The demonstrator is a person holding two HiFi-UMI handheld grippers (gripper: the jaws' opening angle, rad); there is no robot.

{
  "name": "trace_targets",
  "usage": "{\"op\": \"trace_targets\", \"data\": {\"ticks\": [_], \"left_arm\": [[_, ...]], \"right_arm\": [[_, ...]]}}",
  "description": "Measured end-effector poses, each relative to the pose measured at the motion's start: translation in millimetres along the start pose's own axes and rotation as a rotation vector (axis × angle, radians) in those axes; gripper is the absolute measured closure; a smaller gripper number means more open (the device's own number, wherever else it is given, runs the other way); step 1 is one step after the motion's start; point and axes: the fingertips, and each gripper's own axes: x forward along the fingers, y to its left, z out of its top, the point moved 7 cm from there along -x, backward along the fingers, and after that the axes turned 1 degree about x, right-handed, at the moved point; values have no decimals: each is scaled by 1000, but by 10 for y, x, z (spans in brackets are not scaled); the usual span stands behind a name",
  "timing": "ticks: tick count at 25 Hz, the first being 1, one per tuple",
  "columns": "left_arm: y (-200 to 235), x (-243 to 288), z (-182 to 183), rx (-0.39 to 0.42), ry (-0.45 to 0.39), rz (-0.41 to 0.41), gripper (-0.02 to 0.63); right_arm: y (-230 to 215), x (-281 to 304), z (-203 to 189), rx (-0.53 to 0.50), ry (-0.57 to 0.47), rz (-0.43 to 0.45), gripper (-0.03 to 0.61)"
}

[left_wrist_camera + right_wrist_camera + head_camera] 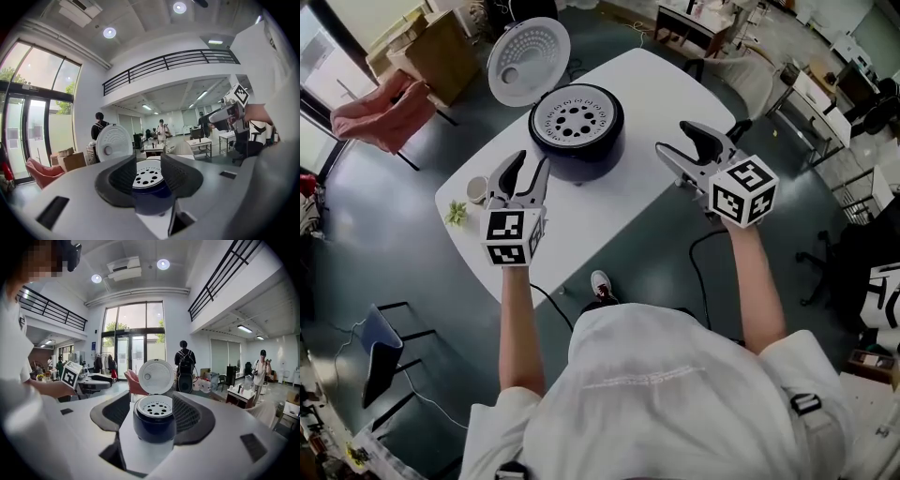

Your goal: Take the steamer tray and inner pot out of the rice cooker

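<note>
A dark blue rice cooker (577,141) stands on the white table (628,187) with its round lid (528,49) swung up and back. The white perforated steamer tray (574,117) sits in its mouth; the inner pot beneath is hidden. My left gripper (527,173) hovers open at the cooker's near left, short of it. To the cooker's right my right gripper (686,145) is open and also apart from it. Framed between open jaws, the steamer tray (149,176) shows in the left gripper view and the cooker (154,423) in the right gripper view.
A small cup (476,190) and a bit of green plant (456,215) sit at the table's left corner near my left gripper. A pink chair (382,112) and cardboard boxes (436,47) stand beyond the table. People stand far off in the room.
</note>
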Motion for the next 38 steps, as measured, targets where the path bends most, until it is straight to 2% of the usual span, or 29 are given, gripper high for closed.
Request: {"op": "trace_targets", "data": {"ticks": [5,12,18,25,31,38], "left_arm": [[393,156,-214,-32,34,7,437],[608,363,-431,-67,72,-3,437],[737,449,-466,-83,76,40,437],[873,563,-535,-115,123,119,437],[934,717,-578,-147,175,226,439],[910,925,-548,-172,222,328,439]], "right_arm": [[-58,464,2,36,39,-9,298],[-251,943,42,66,58,-29,312],[-410,1314,31,43,99,6,311],[-684,1836,31,8,164,75,299],[-962,2337,-75,6,235,194,298],[-1195,2901,-206,-58,333,319,293]]}}
